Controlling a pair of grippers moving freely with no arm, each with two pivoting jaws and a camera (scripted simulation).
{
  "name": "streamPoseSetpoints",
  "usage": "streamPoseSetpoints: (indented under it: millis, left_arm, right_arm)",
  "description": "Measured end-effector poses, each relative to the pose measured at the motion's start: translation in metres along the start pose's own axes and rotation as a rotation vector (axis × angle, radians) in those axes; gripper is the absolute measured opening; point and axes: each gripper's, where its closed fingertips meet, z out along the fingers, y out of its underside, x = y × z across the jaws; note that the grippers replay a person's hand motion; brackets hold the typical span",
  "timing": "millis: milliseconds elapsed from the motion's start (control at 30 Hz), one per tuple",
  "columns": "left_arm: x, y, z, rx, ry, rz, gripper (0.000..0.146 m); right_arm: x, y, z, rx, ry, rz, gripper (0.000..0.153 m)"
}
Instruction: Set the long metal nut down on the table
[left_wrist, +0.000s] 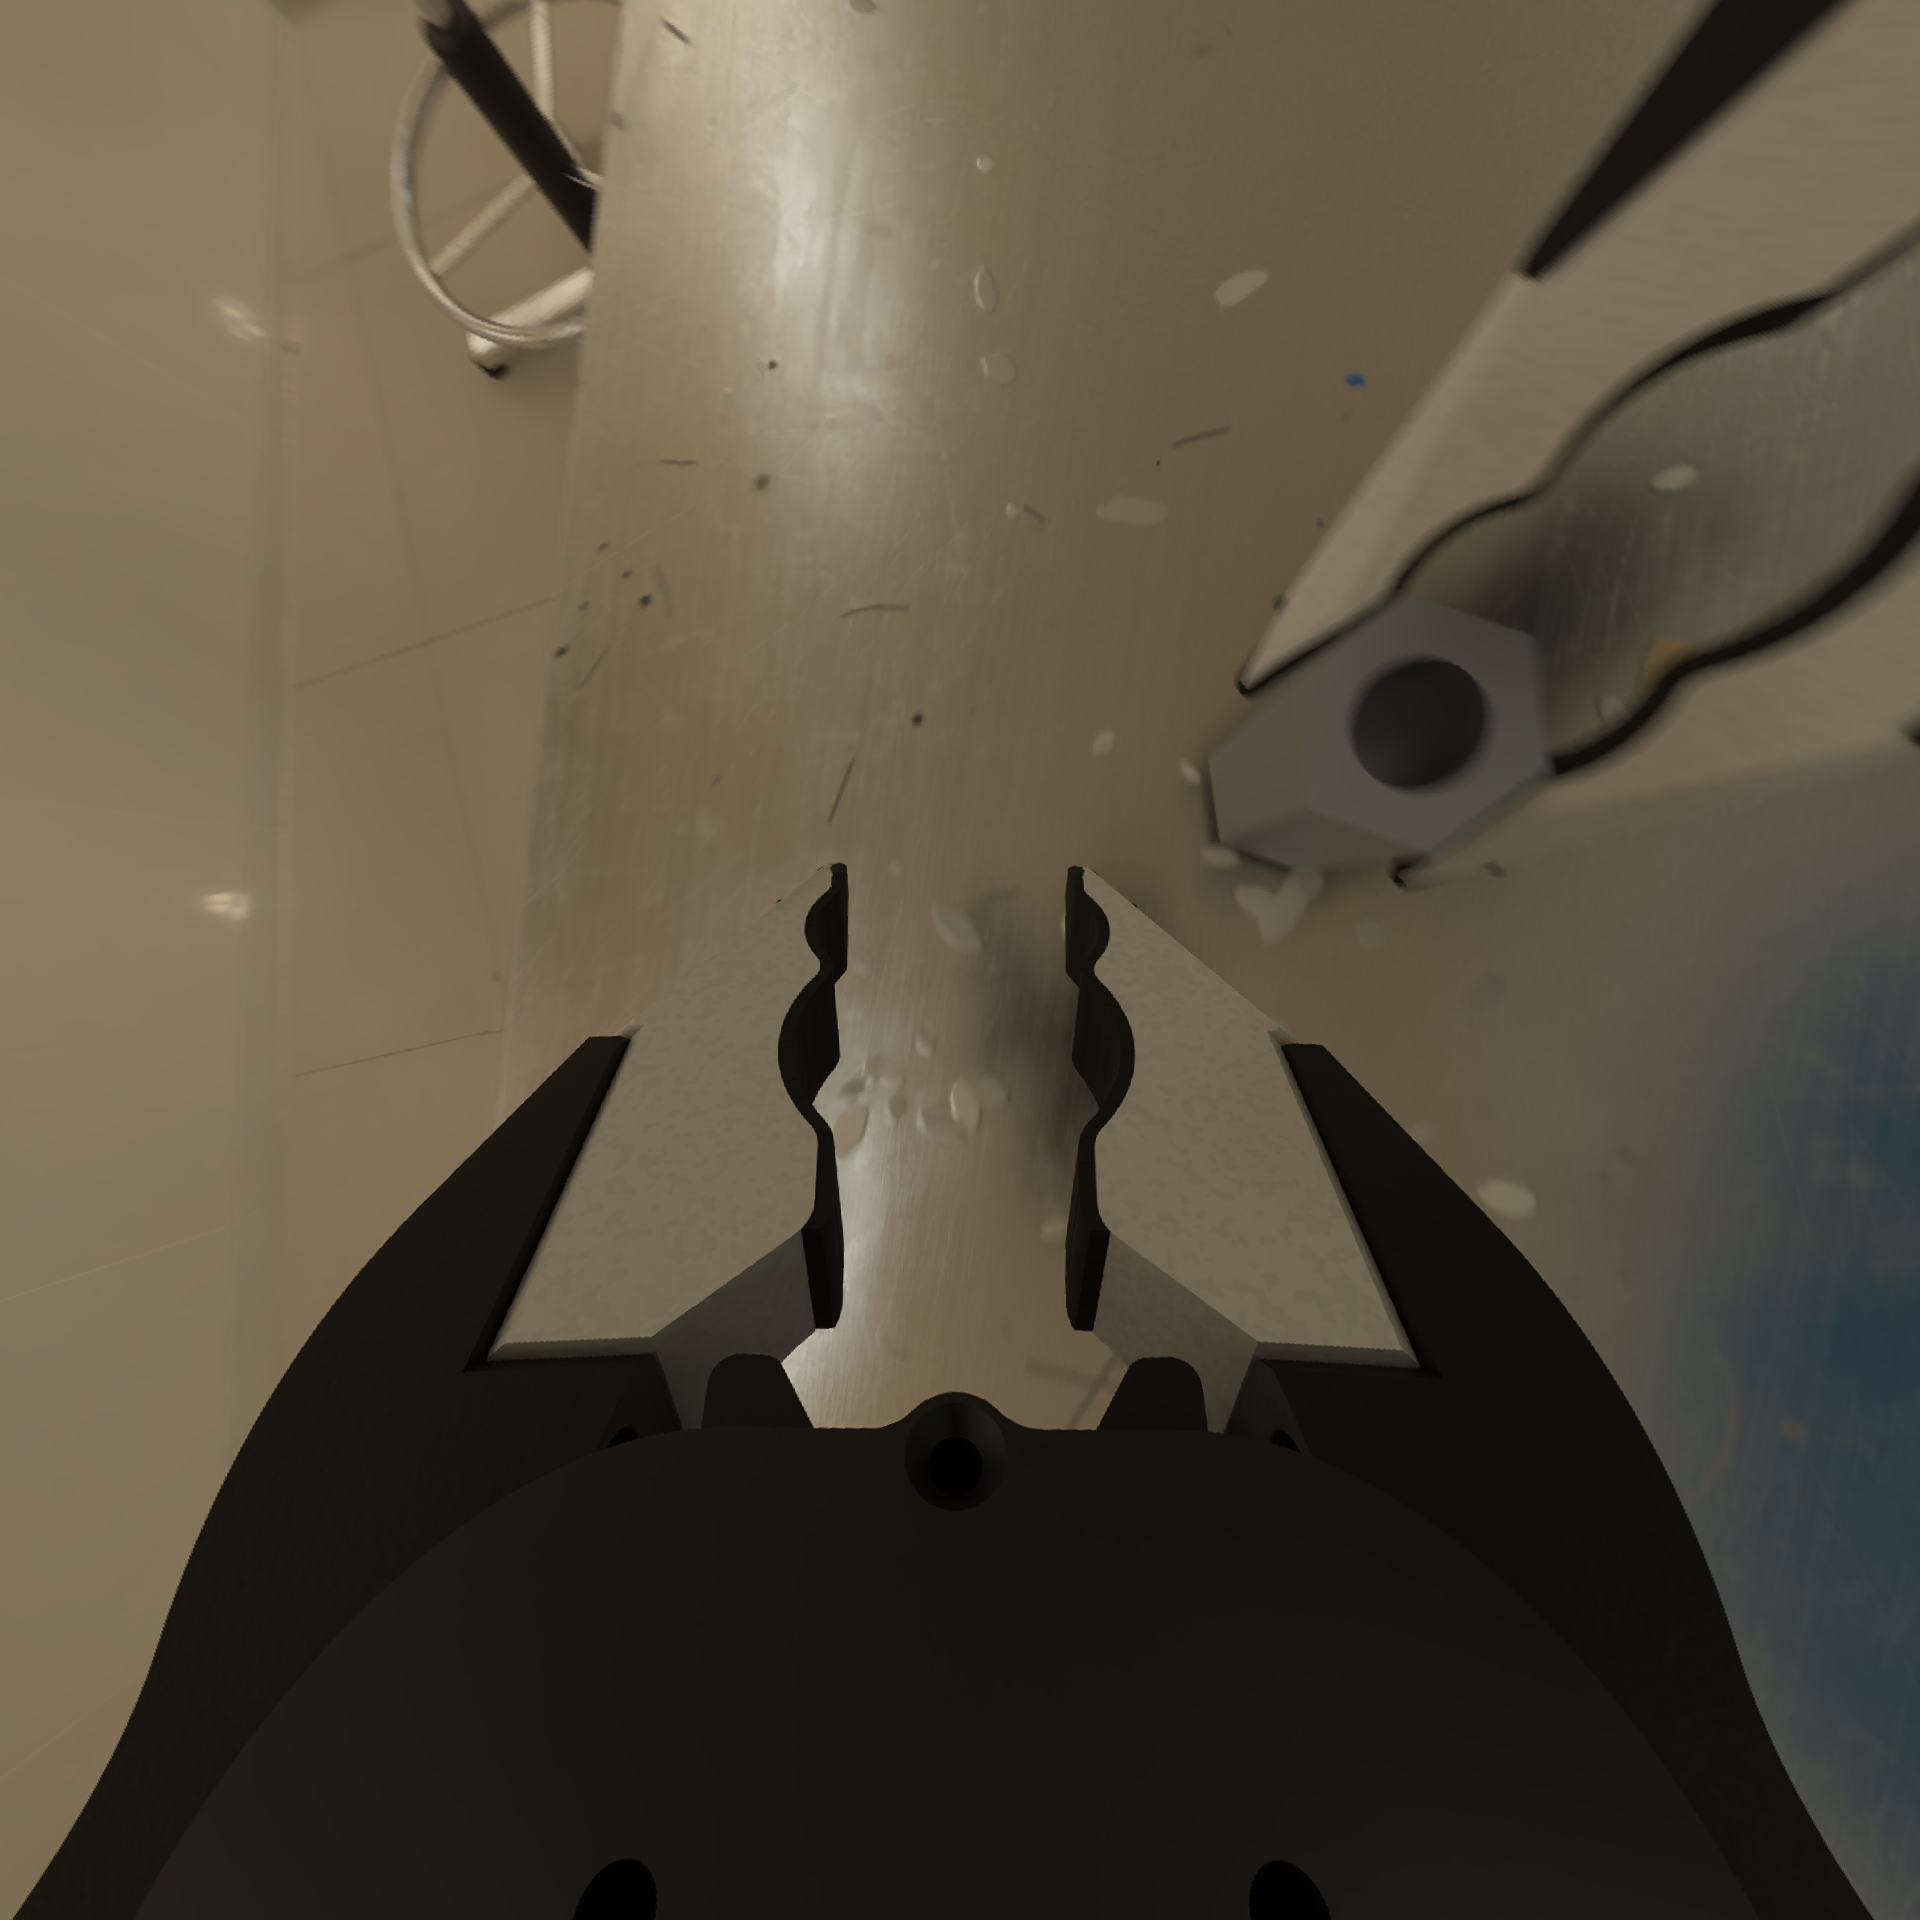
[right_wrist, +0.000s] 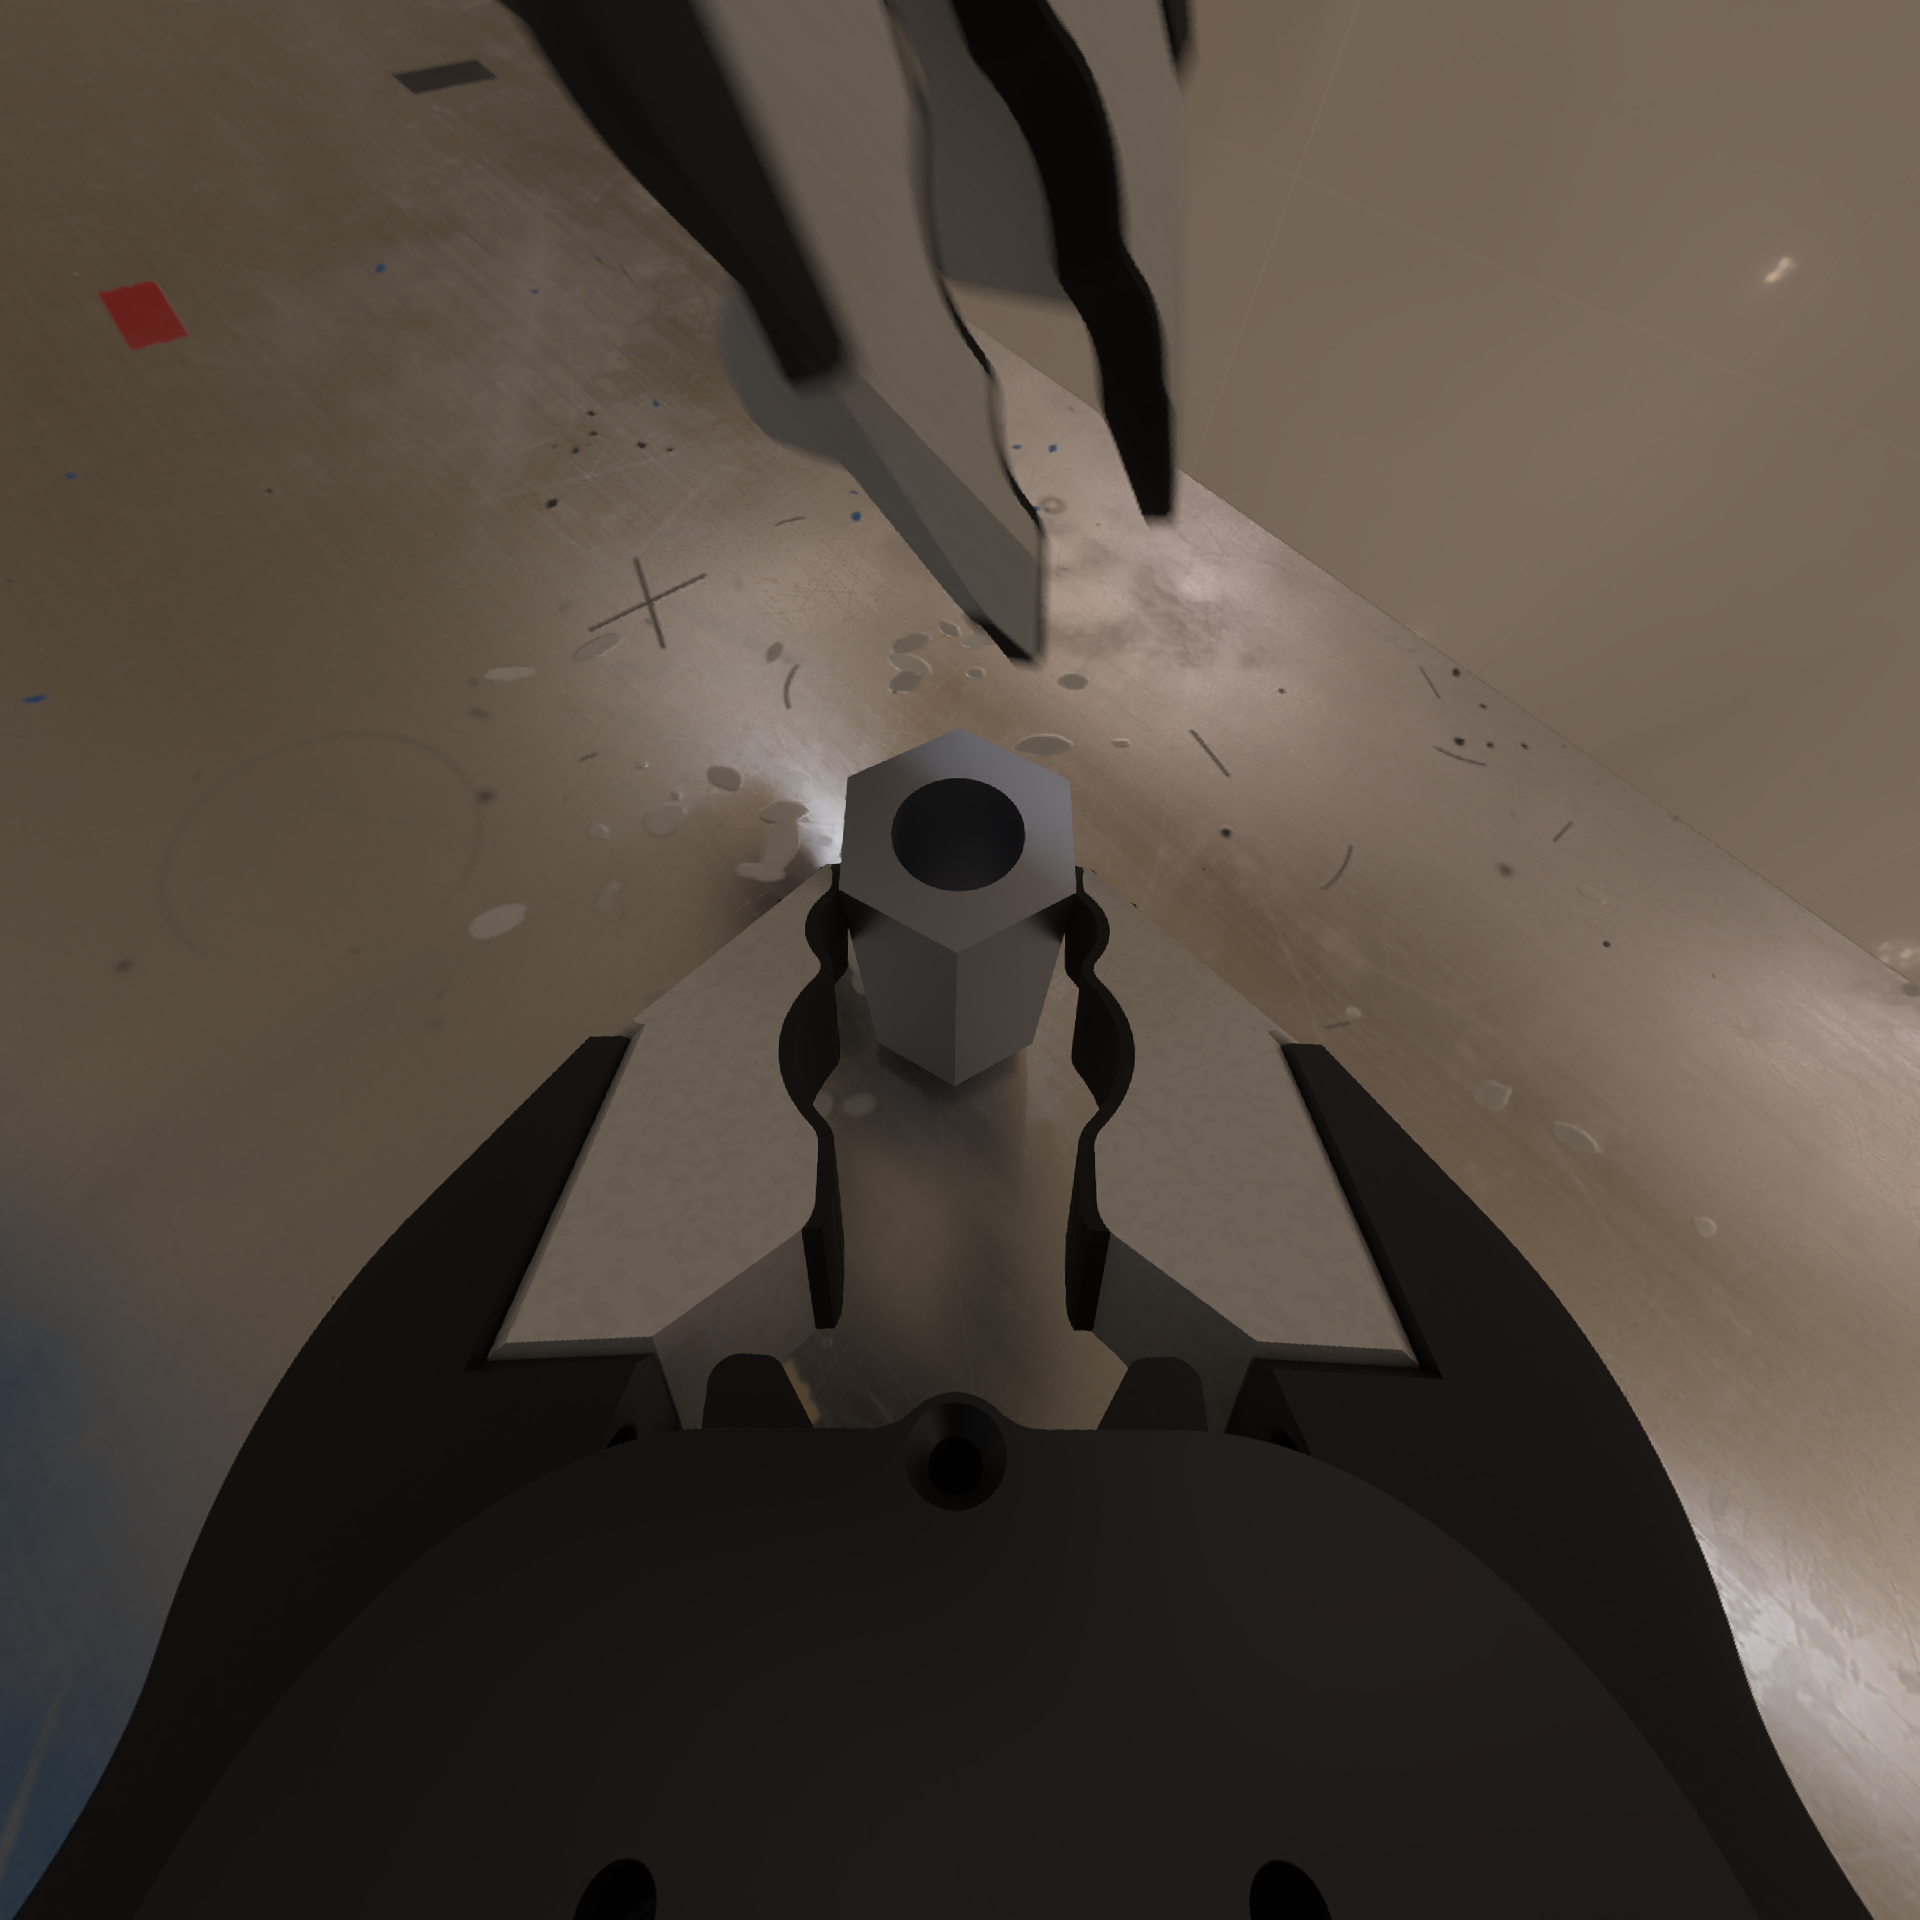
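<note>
The long metal nut (right_wrist: 956, 935) is a grey hexagonal sleeve with a round bore, standing on end with the bore facing up. My right gripper (right_wrist: 956, 883) is shut on it, with the fingertips pressed against its upper sides. The nut's lower end is at the scratched metal table (right_wrist: 416, 520); I cannot tell whether it touches. In the left wrist view the nut (left_wrist: 1382, 748) and the right gripper (left_wrist: 1335, 779) show at the right. My left gripper (left_wrist: 956, 883) is open and empty over the table, to the left of the nut. It also shows in the right wrist view (right_wrist: 1091, 577), beyond the nut.
The table (left_wrist: 831, 416) carries white flecks and scratches, a red patch (right_wrist: 143, 315), a dark patch (right_wrist: 445, 75) and a drawn cross (right_wrist: 646, 608). A blue stain (left_wrist: 1818, 1143) marks its right part. A white wire frame (left_wrist: 488, 239) stands on the floor past the table's left edge.
</note>
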Motion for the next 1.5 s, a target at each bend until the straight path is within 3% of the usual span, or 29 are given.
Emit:
streamPoseSetpoints:
  millis: [67, 200, 433, 633, 767, 1200, 1500]
  left_arm:
    - [-0.001, -0.008, 0.029, -0.025, 0.049, -0.009, 0.047]
    - [-0.01, -0.018, 0.069, -0.019, 0.015, 0.017, 0.057]
    - [-0.022, -0.022, 0.084, 0.018, -0.014, 0.03, 0.056]
    - [-0.017, -0.024, 0.076, 0.048, 0.079, -0.007, 0.042]
    - [-0.017, -0.025, 0.072, 0.056, 0.073, -0.036, 0.003]
    - [-0.031, -0.019, 0.041, 0.129, 0.054, -0.118, 0.0]
    - [-0.027, 0.008, -0.029, 0.287, 0.124, -0.224, 0.0]
  right_arm:
    - [0.0, 0.0, -0.005, 0.017, -0.004, 0.004, 0.042]
    - [-0.001, 0.002, -0.005, 0.011, -0.025, 0.011, 0.042]
    - [-0.009, 0.005, -0.001, -0.005, -0.076, 0.025, 0.042]
    - [-0.01, 0.006, 0.0, -0.01, -0.094, 0.034, 0.042]
    - [-0.01, 0.007, 0.0, -0.012, -0.098, 0.04, 0.042]
    - [-0.006, 0.009, 0.0, -0.019, -0.089, 0.05, 0.042]
    - [-0.002, 0.011, 0.007, -0.035, -0.061, 0.036, 0.042]
